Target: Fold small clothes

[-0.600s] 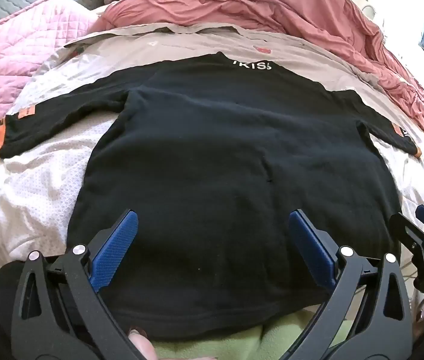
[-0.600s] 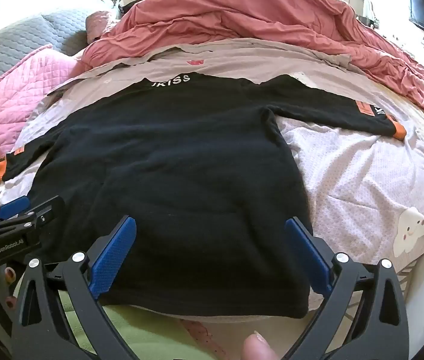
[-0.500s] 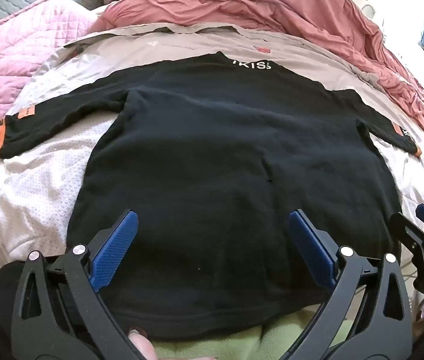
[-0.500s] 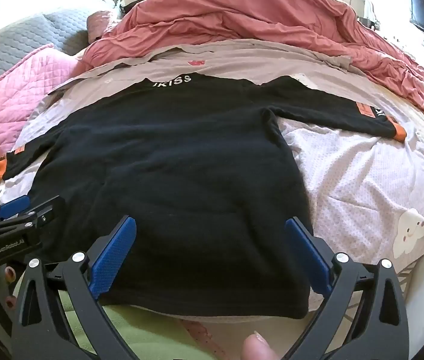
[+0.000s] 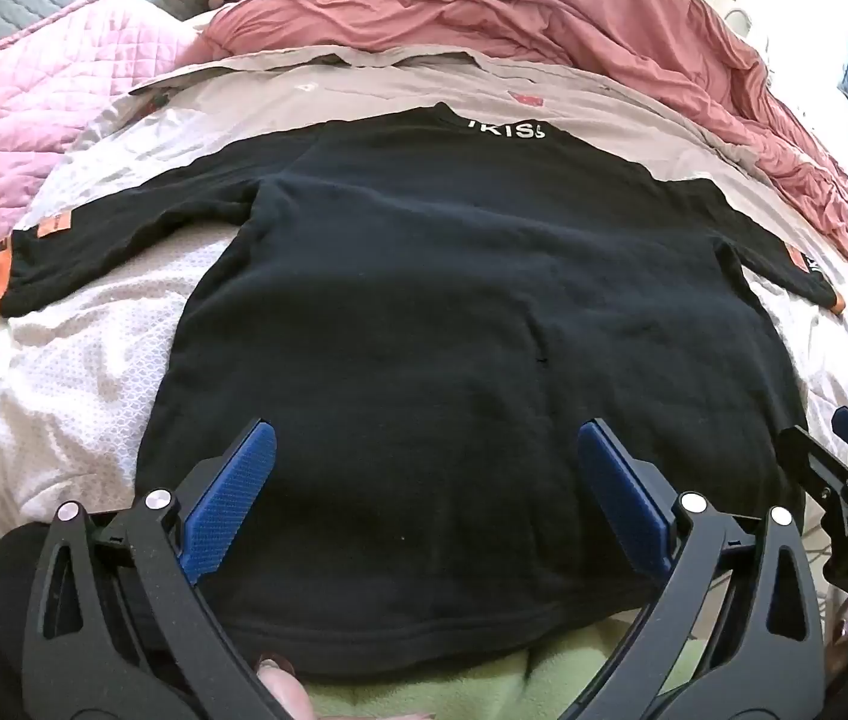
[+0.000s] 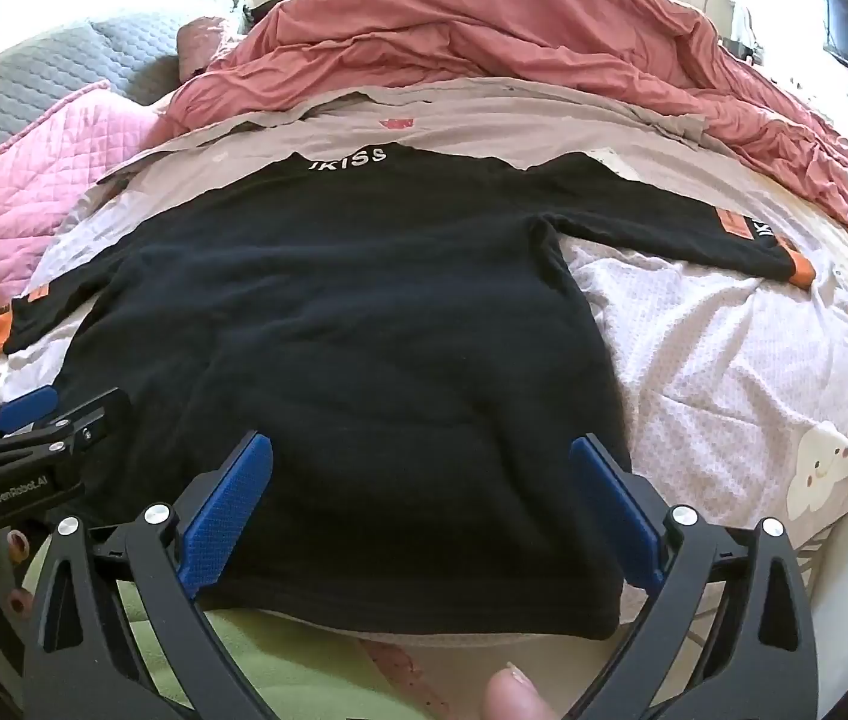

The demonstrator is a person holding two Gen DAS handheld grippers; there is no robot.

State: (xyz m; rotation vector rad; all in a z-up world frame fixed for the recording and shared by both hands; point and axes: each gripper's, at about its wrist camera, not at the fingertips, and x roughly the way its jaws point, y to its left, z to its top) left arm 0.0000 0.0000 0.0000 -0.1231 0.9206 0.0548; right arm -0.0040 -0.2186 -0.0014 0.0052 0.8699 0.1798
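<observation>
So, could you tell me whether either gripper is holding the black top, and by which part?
Nothing is held: the left gripper and right gripper are open above the black top.

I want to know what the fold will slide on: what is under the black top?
The black top lies on pale patterned bedding, a taupe sheet at its collar, and green fabric under the hem. Beneath its middle is covered.

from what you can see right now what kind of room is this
Most likely a bedroom: the black shirt lies spread flat on a bed, with a rumpled red duvet pushed back behind it and a pink quilted pillow to the left.
</observation>
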